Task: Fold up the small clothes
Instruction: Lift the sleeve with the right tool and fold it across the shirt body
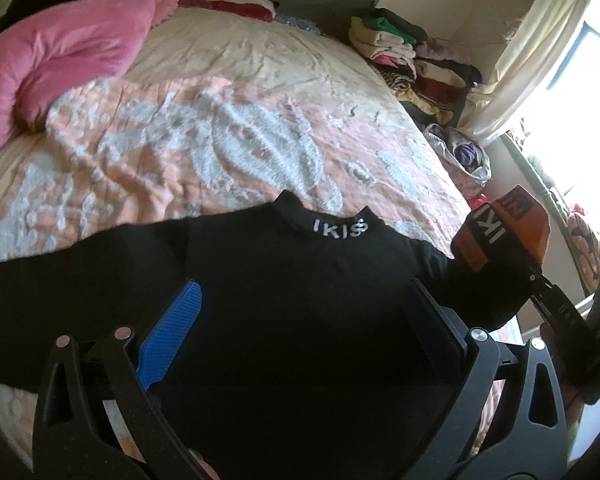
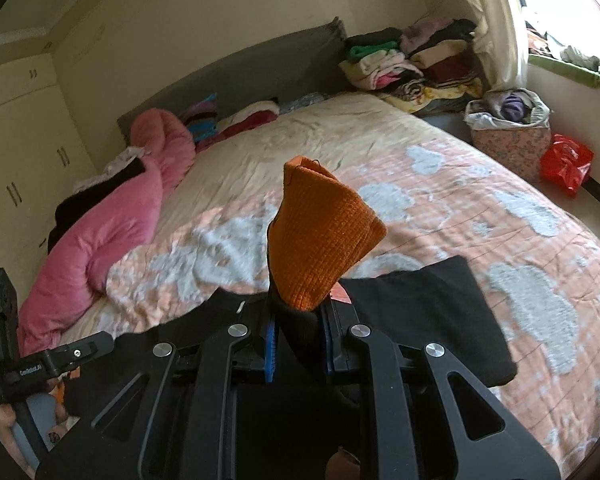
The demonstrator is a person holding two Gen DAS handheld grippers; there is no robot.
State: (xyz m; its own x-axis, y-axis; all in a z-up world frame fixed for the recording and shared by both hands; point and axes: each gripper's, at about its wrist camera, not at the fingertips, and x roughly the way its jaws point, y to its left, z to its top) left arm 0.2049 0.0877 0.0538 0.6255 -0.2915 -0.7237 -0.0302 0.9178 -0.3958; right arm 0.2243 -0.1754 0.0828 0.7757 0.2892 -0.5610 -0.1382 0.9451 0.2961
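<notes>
One black sweater (image 1: 284, 280) lies on the bed (image 1: 260, 80); the right gripper (image 2: 298, 344) clenches one orange cuff (image 2: 320, 236), the left gripper (image 1: 300, 320) gapes empty.

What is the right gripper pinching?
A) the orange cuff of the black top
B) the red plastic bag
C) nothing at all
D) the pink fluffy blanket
A: the right gripper is shut on the black knitted top's orange ribbed sleeve cuff, which sticks up between its blue pads.
</notes>
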